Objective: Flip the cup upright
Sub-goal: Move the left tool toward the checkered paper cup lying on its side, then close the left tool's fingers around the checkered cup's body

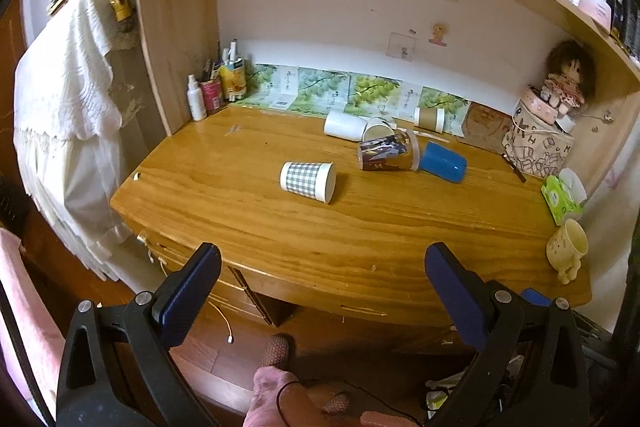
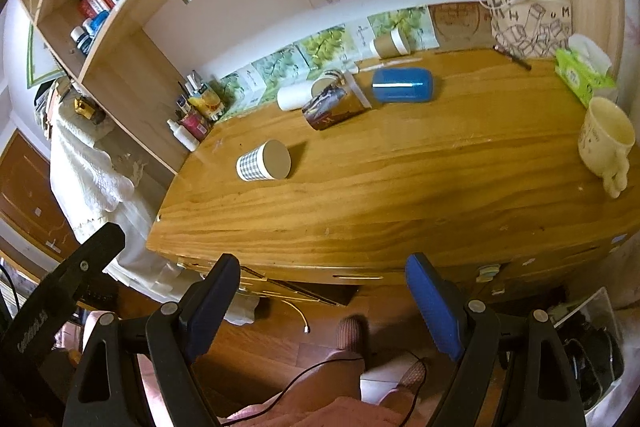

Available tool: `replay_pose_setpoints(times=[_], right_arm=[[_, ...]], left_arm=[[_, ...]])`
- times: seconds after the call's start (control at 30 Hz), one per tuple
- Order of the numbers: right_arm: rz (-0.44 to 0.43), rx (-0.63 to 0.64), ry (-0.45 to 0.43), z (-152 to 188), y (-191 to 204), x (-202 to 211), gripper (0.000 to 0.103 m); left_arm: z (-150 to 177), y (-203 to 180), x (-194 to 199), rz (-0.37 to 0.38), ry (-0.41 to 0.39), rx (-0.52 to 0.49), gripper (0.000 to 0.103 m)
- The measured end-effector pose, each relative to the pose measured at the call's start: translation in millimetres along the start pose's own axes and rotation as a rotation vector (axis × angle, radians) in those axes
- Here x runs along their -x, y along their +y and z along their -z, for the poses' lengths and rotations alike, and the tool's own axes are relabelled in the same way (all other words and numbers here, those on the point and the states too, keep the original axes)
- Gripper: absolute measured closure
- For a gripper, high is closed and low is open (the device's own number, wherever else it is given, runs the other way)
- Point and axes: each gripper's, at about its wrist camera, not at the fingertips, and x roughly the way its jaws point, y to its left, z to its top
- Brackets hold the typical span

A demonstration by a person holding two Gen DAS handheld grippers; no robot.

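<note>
A grey-checked paper cup lies on its side on the wooden desk, mouth toward the right; it also shows in the right wrist view. Behind it lie a picture-printed cup, a blue cup, a white cup and a brown cup, all on their sides. My left gripper is open and empty, held in front of the desk's front edge. My right gripper is open and empty, also off the front edge.
A cream mug stands upright at the desk's right front corner, beside a green tissue pack. A patterned bag with a doll fills the back right. Bottles and pens crowd the back left corner. A shelf runs overhead.
</note>
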Motion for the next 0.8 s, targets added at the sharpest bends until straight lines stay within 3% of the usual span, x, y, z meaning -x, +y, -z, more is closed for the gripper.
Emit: replay_pose_setpoints(times=[0.43, 0.8], right_arm=[[0.022, -0.185, 0.048, -31.9, 1.7, -51.6, 0.018], [0.017, -0.369, 0.096, -56.9, 15.0, -105.6, 0.018]], left_arm=[[-46.2, 28.2, -53.9, 0.087, 0.057, -0.069, 0.001], [-95.8, 46.7, -111.4, 0.201, 0.150, -0.191, 0.001]])
